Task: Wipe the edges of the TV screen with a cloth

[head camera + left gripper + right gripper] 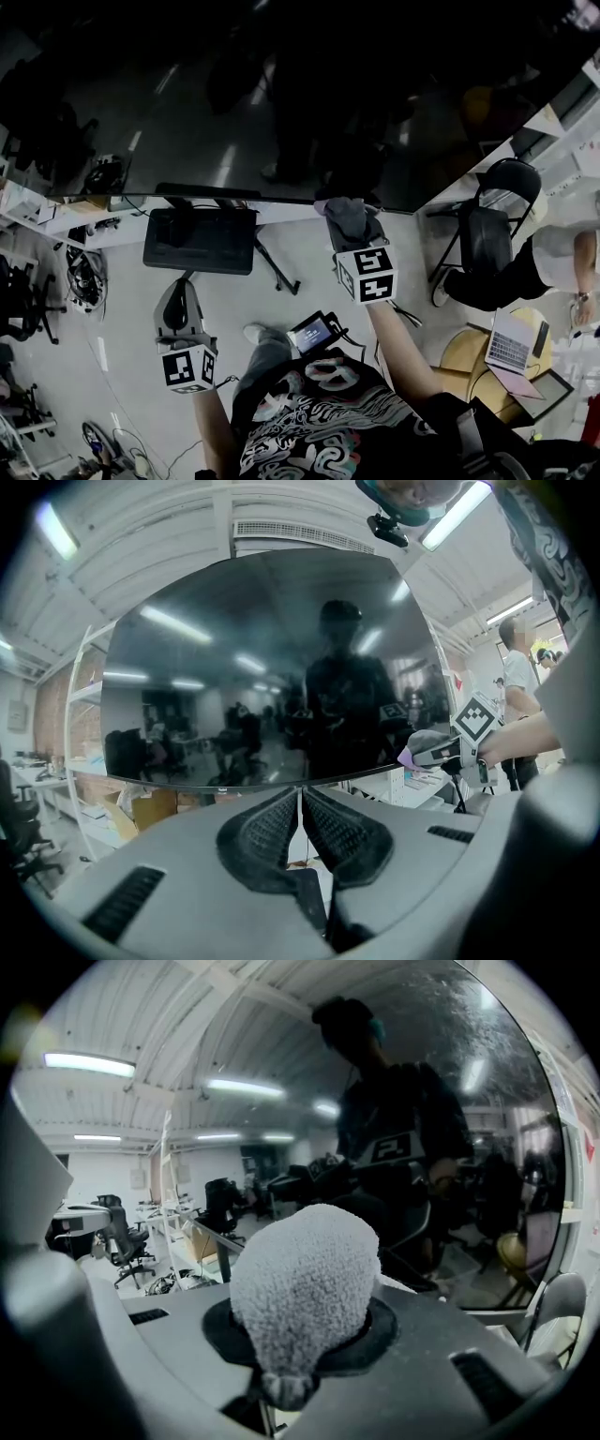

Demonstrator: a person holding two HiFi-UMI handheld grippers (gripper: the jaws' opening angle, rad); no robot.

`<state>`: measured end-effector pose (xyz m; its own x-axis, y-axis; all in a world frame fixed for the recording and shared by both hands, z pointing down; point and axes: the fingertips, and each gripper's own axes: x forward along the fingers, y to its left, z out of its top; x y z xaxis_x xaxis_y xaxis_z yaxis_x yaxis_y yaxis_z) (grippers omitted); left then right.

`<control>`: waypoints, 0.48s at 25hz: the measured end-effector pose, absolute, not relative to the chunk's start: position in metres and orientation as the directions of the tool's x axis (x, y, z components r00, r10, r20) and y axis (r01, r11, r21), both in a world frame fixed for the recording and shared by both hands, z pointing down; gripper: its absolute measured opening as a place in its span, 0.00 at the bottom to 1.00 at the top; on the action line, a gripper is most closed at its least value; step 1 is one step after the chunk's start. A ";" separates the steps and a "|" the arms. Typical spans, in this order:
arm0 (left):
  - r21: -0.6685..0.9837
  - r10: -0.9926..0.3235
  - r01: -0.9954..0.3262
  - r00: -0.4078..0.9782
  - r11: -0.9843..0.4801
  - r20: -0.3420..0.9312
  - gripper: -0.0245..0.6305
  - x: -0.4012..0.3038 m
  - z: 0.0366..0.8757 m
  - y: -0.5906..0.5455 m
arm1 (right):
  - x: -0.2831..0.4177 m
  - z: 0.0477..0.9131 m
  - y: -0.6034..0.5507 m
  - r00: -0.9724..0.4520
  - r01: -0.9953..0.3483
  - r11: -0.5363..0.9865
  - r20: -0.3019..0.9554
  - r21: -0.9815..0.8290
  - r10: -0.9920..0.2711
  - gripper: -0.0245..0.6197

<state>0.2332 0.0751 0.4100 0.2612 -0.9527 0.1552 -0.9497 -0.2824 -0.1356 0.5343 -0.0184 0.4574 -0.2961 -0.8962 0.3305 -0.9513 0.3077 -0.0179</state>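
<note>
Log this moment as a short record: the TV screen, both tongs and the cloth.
TV screen: dark, reflecting the room
left tongs: shut, empty, held back from the glass
right tongs: shut on the cloth
cloth: grey, fuzzy, bunched, up at the bottom edge of the panel
contact: cannot tell if it touches the edge

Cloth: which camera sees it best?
The right gripper view: the cloth fills the middle, fuzzy and close. The head view shows a small grey lump at the bottom of the TV; the left gripper view, a tiny bit far right.
</note>
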 end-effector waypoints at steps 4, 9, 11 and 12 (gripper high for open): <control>-0.126 -0.946 -0.945 0.281 -0.303 0.161 0.08 0.229 0.411 0.066 | 0.530 0.456 -0.021 -0.284 -0.955 0.298 0.339 -0.011 -0.897 0.22; -0.119 -0.940 -0.939 0.301 -0.322 0.161 0.08 0.221 0.411 0.052 | 0.523 0.456 -0.023 -0.271 -0.958 0.287 0.347 -0.006 -0.898 0.22; -0.118 -0.938 -0.937 0.307 -0.327 0.161 0.08 0.220 0.413 0.049 | 0.521 0.459 -0.023 -0.267 -0.959 0.283 0.348 -0.005 -0.899 0.22; -0.118 -0.938 -0.937 0.309 -0.329 0.161 0.08 0.219 0.414 0.048 | 0.520 0.460 -0.024 -0.267 -0.959 0.283 0.348 -0.005 -0.899 0.22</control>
